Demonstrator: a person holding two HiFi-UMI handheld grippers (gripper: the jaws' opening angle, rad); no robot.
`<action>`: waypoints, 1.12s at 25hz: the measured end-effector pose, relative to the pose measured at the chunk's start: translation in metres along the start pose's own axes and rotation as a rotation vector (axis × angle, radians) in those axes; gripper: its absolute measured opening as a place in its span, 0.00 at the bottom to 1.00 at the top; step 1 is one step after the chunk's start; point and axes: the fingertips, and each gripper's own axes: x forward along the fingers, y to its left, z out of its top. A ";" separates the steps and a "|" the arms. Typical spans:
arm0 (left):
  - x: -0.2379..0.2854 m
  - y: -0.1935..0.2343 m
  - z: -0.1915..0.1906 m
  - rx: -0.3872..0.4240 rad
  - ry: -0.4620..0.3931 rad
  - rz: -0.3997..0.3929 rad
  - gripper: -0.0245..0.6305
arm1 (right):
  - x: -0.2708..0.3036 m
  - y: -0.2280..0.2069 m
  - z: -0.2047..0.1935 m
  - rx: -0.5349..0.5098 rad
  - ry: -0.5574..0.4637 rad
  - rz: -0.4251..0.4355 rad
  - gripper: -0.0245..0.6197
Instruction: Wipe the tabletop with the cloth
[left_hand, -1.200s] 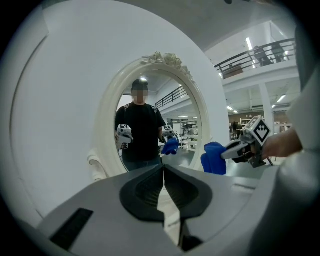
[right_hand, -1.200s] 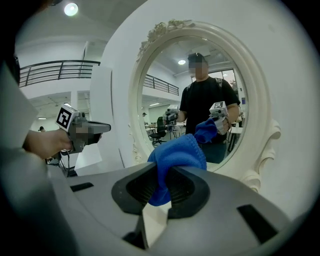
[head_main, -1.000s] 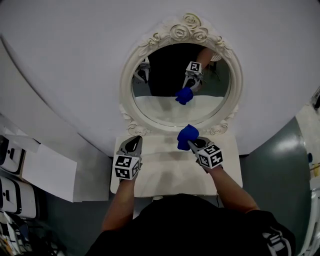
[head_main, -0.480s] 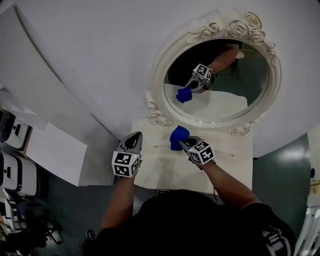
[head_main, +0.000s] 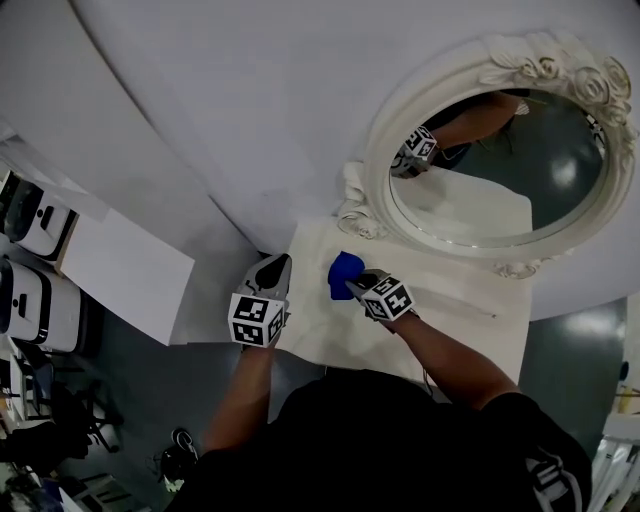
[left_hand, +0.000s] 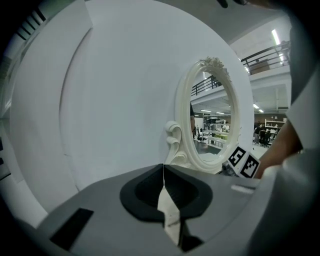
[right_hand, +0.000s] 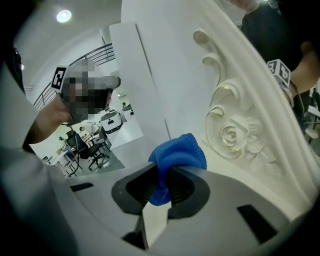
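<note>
A bunched blue cloth (head_main: 345, 274) (right_hand: 176, 159) is pinched in my right gripper (head_main: 352, 283) (right_hand: 161, 186), which is shut on it. The cloth rests over the left part of the cream tabletop (head_main: 450, 300), close to the carved base of the oval mirror (head_main: 500, 150). My left gripper (head_main: 272, 274) (left_hand: 163, 172) hovers at the tabletop's left edge, a short way left of the cloth. Its jaws are shut together with nothing between them.
The ornate white mirror frame (right_hand: 235, 135) stands just right of the cloth against a white wall (head_main: 250, 100). White panels (head_main: 125, 275) and white cases (head_main: 40, 225) lie on the floor at the left. Office chairs (right_hand: 92, 150) show in the distance.
My right gripper carried the cloth leftward across the tabletop, from below the mirror's middle toward its left base. The head view swung left too. The left gripper stayed near the left edge.
</note>
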 end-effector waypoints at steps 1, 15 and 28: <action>-0.001 0.006 -0.005 -0.005 0.006 0.004 0.06 | 0.013 0.004 -0.002 0.000 0.011 0.016 0.10; -0.025 0.068 -0.052 -0.042 0.077 0.054 0.06 | 0.142 0.046 -0.034 0.011 0.158 0.166 0.10; -0.044 0.096 -0.074 -0.051 0.125 0.077 0.06 | 0.187 0.043 -0.086 0.077 0.288 0.154 0.10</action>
